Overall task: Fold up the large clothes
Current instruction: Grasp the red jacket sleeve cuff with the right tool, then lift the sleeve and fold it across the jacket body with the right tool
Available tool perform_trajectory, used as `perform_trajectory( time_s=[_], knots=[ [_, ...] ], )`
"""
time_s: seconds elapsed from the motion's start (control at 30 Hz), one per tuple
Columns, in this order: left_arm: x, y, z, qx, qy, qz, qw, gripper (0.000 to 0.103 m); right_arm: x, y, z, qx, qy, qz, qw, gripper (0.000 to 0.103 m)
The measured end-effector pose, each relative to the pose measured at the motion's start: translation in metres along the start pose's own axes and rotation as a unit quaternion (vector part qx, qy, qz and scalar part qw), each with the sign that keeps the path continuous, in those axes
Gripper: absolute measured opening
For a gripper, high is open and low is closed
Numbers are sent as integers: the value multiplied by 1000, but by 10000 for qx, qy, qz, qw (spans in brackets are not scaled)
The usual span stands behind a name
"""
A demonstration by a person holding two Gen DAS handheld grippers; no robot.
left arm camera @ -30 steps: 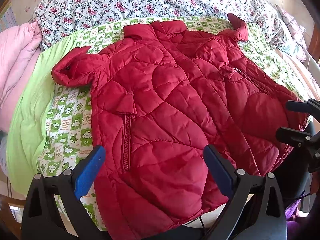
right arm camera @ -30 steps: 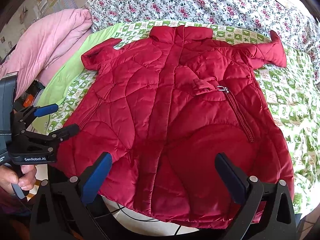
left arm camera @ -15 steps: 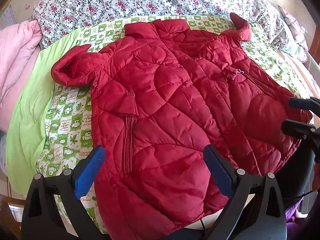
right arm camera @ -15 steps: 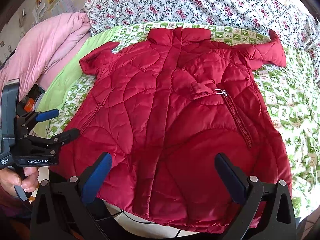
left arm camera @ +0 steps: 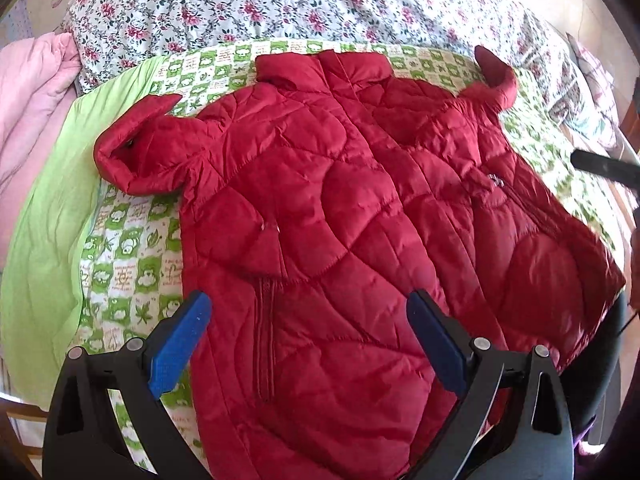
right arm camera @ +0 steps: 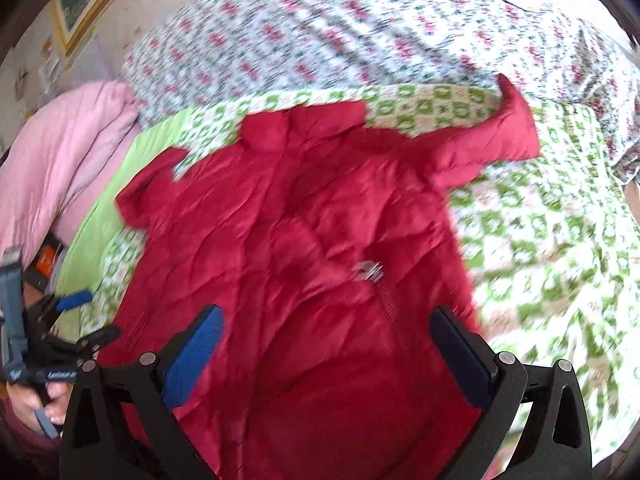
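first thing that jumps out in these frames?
The red quilted jacket spread front-up on the green checked sheet, sleeves out to both sides. Both tools hover open over its hem: left tool, right tool. Floral bedding lies beyond its collar.

A quilted jacket (left arm camera: 340,240) lies spread flat on a checked bedsheet (left arm camera: 128,264), filling the middle of the frame, collar toward the top and hem toward the bottom edge. One sleeve (left arm camera: 136,160) sticks out to the left, the other sleeve (left arm camera: 496,76) to the upper right. A floral quilt (left arm camera: 248,4) runs across the top behind the collar. A padded duvet (left arm camera: 32,92) lies at the far left edge. The left gripper (left arm camera: 308,340) hangs over the jacket's lower part; the right gripper (right arm camera: 324,356) likewise, in its own blurred view.
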State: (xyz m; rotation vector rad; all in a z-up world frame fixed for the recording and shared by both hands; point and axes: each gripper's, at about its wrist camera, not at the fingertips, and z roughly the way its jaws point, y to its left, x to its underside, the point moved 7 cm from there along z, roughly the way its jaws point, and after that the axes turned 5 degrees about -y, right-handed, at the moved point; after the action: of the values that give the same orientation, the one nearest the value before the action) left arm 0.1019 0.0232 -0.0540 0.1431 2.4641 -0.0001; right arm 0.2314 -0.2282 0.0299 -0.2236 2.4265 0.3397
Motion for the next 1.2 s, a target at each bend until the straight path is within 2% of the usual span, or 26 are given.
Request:
perform_trajectory(
  time_s=[0.3,0.57,0.7,0.93,1.1,1.2],
  knots=[
    [-21,8,23,130,171,-217,9995,99,-54,-104,50,760,-146,448,9960,101],
    [-41,10,51,231,313,-283,9988,99,-104,-203,96,1352,-124,1007,9856,89],
    [-47,9,68,272,430,-315,9982,99,-133,-239,113,1614,-171,1082,9808,88],
    [-46,5,94,364,670,-355,9965,99,-188,-279,155,1994,-191,1097,9736,83],
    [-45,7,103,357,732,-368,9960,99,-201,-316,187,2133,34,1522,9650,66],
    [-46,10,107,362,736,-415,9958,99,-199,-328,197,2230,141,1572,9620,42]
  ],
)
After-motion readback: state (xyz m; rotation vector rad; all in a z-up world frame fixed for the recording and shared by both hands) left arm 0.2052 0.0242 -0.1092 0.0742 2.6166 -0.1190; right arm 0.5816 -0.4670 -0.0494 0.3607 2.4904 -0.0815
